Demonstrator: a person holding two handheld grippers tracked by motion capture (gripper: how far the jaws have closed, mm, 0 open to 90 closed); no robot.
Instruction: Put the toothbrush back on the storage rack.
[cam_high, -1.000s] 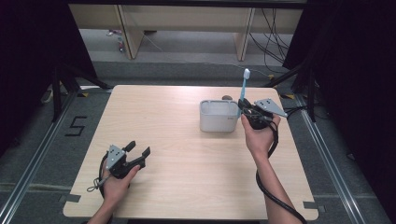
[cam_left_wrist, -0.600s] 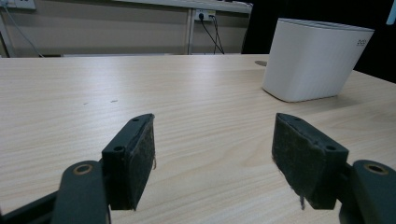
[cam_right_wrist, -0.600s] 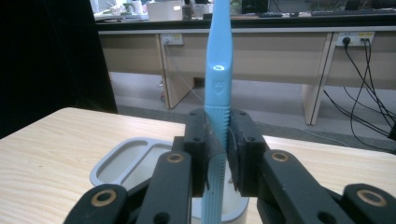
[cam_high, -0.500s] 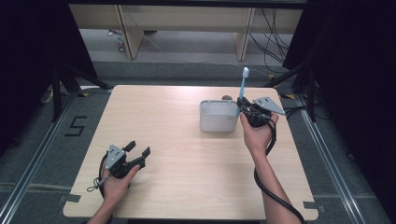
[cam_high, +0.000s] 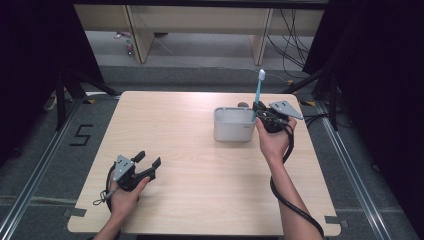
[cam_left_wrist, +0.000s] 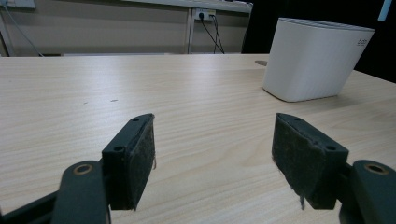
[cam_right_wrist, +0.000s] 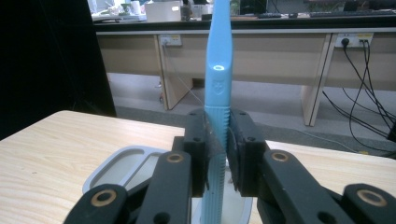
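Blue toothbrush (cam_right_wrist: 218, 84) stands upright, head up, clamped by its ribbed handle between the closed jaws of the right gripper (cam_high: 264, 116), above the right end of the white container (cam_high: 234, 124). Container sits on the bench (cam_high: 200, 190) toward the far right edge. Left gripper (cam_high: 146, 165) rests near the near left corner, jaws spread wide, holding nothing, pointed at the container.
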